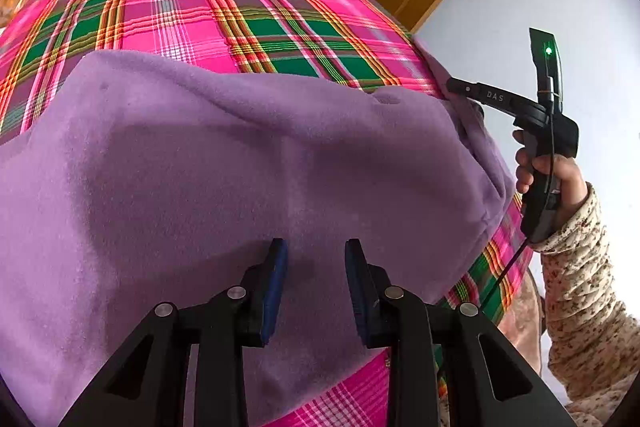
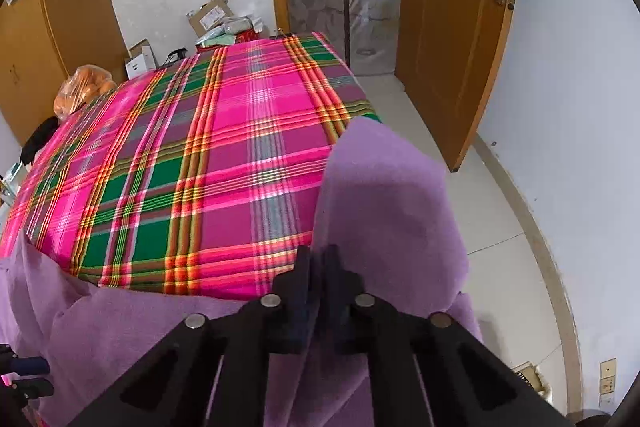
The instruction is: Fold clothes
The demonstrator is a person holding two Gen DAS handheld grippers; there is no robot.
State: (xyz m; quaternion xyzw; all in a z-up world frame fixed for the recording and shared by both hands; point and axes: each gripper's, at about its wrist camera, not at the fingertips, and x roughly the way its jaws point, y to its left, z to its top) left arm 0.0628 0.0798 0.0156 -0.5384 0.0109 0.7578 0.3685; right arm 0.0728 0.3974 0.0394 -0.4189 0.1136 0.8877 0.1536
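While the plaid bedcover in pink, green and orange spread out far ahead of both sets of jaws, the purple fleece garment lay over its near part, directly under and in front of the left gripper and reaching well out to either side of it. In the right wrist view a raised flap of the same fleece stood just ahead of and to the right of the right gripper, with more of it draped below and to the left of the jaws. The right gripper's jaws were closed, pressed together on a fold of the purple fleece that ran up between them. The left gripper's jaws stood partly apart, their blue pads hovering over the fleece with only flat cloth showing in the gap; whether the tips touched it could not be told. To the right of the left jaws, at the garment's far edge, the right gripper showed again from the side, its handle in the person's right hand, a speckled cream sleeve below it. Beyond the bedcover stood an orange-brown wooden door.
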